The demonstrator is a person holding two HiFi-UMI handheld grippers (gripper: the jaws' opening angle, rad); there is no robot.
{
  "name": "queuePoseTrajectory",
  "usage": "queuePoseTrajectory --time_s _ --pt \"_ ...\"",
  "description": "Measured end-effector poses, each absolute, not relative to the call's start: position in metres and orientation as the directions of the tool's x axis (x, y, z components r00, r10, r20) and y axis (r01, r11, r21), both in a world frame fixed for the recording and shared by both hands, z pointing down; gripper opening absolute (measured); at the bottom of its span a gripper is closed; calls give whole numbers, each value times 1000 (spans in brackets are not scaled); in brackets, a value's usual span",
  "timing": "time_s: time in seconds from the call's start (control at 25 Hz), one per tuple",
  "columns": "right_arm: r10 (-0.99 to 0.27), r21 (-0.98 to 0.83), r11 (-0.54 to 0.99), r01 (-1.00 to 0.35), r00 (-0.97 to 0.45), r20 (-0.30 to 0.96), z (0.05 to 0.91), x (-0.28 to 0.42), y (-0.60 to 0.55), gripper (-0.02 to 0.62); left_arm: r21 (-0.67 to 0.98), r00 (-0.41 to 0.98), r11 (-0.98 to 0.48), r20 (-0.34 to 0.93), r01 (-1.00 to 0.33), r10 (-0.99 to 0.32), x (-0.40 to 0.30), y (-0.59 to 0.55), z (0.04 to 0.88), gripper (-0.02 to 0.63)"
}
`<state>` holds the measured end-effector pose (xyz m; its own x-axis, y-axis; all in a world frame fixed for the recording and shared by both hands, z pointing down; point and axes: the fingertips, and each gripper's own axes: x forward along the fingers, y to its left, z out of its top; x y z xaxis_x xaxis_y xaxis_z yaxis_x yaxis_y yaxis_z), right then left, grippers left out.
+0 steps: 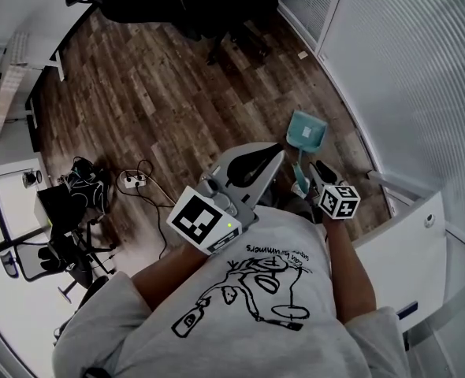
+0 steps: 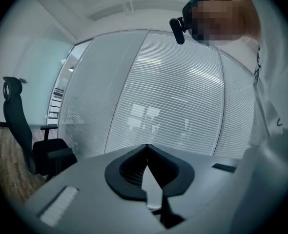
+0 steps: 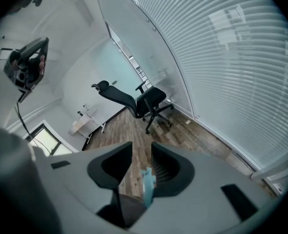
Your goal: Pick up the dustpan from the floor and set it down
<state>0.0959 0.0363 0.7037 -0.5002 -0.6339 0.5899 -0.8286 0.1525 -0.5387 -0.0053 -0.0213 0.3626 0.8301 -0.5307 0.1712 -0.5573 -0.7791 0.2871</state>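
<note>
In the head view the teal dustpan (image 1: 305, 132) hangs over the wood floor, its handle running back into my right gripper (image 1: 310, 176). This gripper is shut on the handle. In the right gripper view only a teal sliver of the dustpan handle (image 3: 147, 183) shows, deep between the jaws and against the right one, while the tips of the right gripper (image 3: 141, 149) stand apart. My left gripper (image 1: 278, 153) is held in front of the person's chest, left of the dustpan. The tips of the left gripper (image 2: 146, 146) meet with nothing between them.
Black office chairs (image 1: 177, 2) stand at the far end of the floor. Cables and a power strip (image 1: 130, 181) lie at the left near a chair base. A wall of blinds (image 1: 406, 77) runs along the right, with a white cabinet (image 1: 410, 242) below it. A white desk (image 1: 20, 69) is at the far left.
</note>
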Motion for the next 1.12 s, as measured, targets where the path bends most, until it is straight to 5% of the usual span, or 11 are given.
queuePoseTrajectory --time_s 1.12 --pt "-863 -178 360 -916 -400 309 390 128 -14 86 256 853 -817 74 -517 -517 16 -42 323 2"
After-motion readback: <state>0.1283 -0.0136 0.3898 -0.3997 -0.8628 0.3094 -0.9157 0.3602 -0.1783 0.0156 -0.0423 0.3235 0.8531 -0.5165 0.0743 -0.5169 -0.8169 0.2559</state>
